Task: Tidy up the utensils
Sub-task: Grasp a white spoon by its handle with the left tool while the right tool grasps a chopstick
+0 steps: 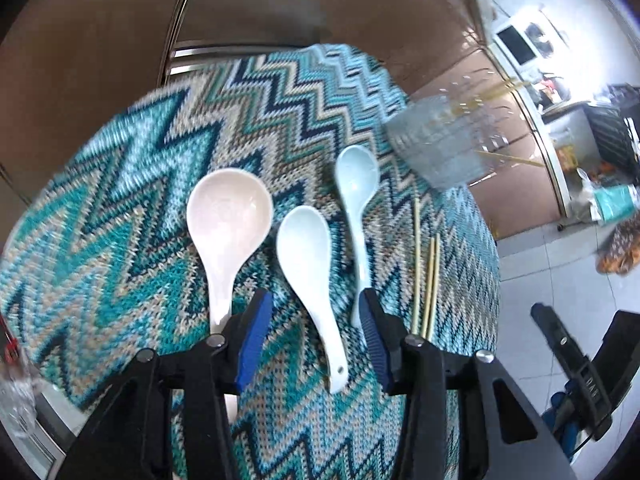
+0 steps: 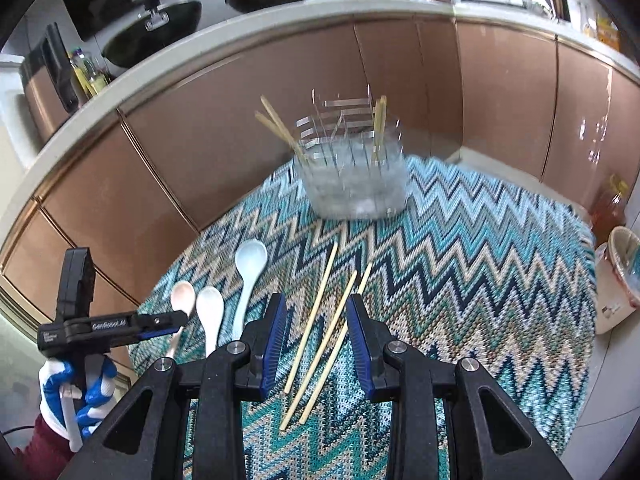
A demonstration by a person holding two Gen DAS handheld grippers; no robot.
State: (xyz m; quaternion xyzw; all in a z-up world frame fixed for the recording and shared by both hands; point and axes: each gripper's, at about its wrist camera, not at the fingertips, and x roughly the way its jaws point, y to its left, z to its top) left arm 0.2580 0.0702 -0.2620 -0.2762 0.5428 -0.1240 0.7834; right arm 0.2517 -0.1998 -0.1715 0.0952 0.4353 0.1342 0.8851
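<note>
Three ceramic spoons lie on the zigzag cloth: a pink-white one [image 1: 228, 216], a pale one [image 1: 306, 256] and a light blue one [image 1: 356, 192]. My left gripper [image 1: 316, 312] is open and empty, with the pale spoon's handle between its fingers. Three loose bamboo chopsticks [image 2: 328, 332] lie on the cloth between the fingers of my right gripper [image 2: 316, 320], which is open and empty. A clear utensil holder [image 2: 352, 176] with a wire rack stands at the far side and holds several chopsticks [image 2: 280, 128]. The spoons also show in the right wrist view [image 2: 210, 312].
The round table [image 2: 500, 272] carries a teal zigzag cloth. Brown cabinet fronts [image 2: 200, 120] curve behind it. A bowl [image 2: 624, 264] and an amber jar [image 2: 608, 208] stand off the right edge. The left gripper's handle, held by a gloved hand [image 2: 72, 384], is at the left edge.
</note>
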